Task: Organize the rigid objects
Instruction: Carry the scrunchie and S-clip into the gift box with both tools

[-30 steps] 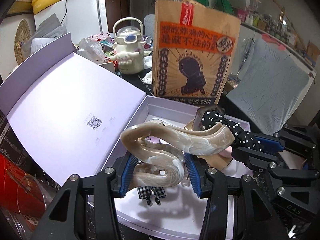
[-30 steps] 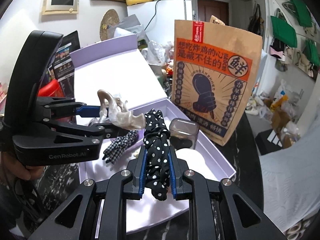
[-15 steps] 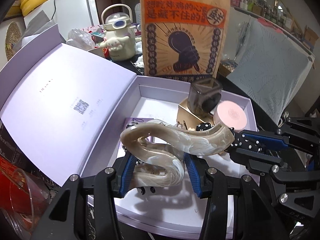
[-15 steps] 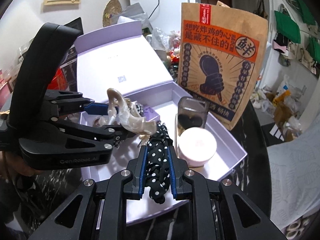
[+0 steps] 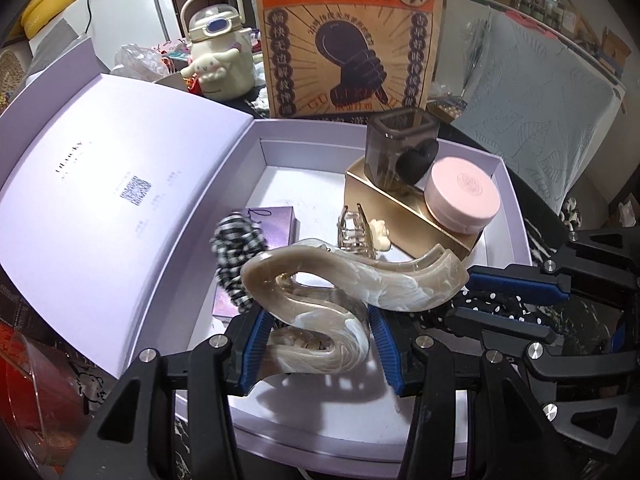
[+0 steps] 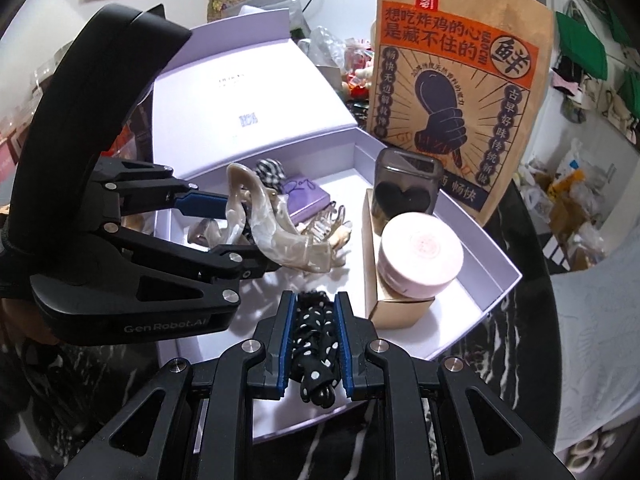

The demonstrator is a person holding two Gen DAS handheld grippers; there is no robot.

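Now both grippers have sunk over the open lilac box (image 5: 516,208): left gripper (image 5: 316,344) clamps the marbled beige hair claw (image 5: 340,280), right gripper (image 6: 314,344) pinches the black polka-dot scrunchie (image 6: 316,356) (release looks near).

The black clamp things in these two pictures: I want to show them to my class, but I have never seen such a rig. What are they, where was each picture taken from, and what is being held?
They are two hand-held grippers, one in each of a person's hands, each carrying a wide-angle camera that looks forward along its jaws.

One picture is from the left gripper. It is shut on a large marbled beige hair claw.

The other is from the right gripper, shut on a black polka-dot scrunchie.

Both hang over an open lilac box. Inside are a pink round compact, a smoky heart-marked container, a checked scrunchie and a small clear claw clip. A printed paper bag stands behind.
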